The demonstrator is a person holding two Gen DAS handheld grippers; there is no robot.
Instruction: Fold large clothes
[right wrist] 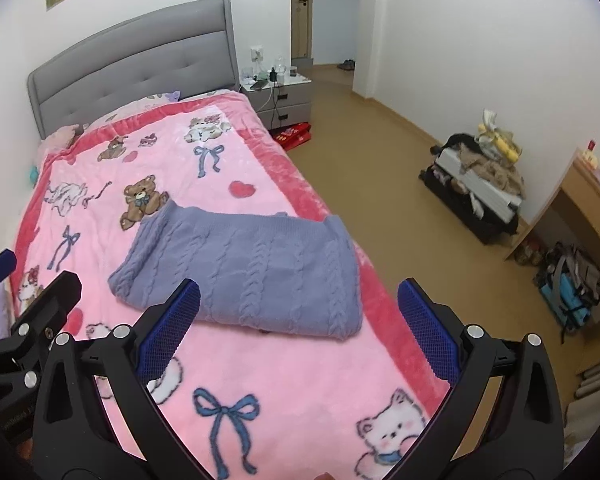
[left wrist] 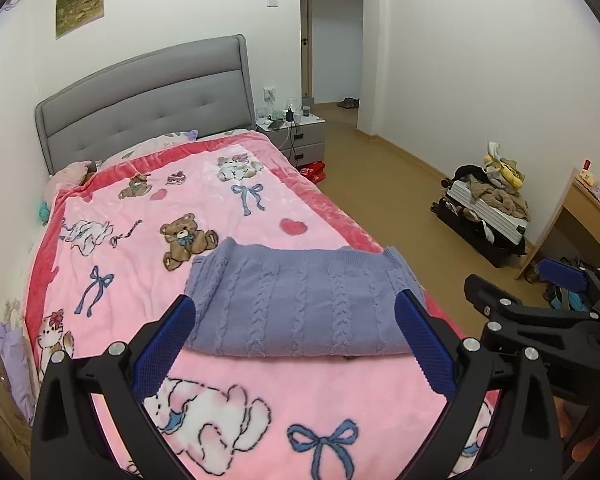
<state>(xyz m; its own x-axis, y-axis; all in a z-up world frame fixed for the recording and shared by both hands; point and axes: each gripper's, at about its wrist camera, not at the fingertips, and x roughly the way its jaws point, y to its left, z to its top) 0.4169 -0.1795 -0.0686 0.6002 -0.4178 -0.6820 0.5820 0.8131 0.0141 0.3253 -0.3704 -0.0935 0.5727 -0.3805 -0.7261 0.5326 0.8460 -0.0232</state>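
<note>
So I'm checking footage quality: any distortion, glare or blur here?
Left wrist view: strong fisheye bending, dark vignetted corners; sweater sharp, even indoor light, no glare. Right wrist view: same bending; sweater sharp, with a thin shadow under its near edge.

Bed (left wrist: 148,92), grey padded headboard, covered by pink blanket (left wrist: 260,208) with bears, bows, hearts. Folded purple cable-knit sweater (left wrist: 300,304) flat on blanket near right edge. Pillows (left wrist: 172,140) at headboard.
</note>
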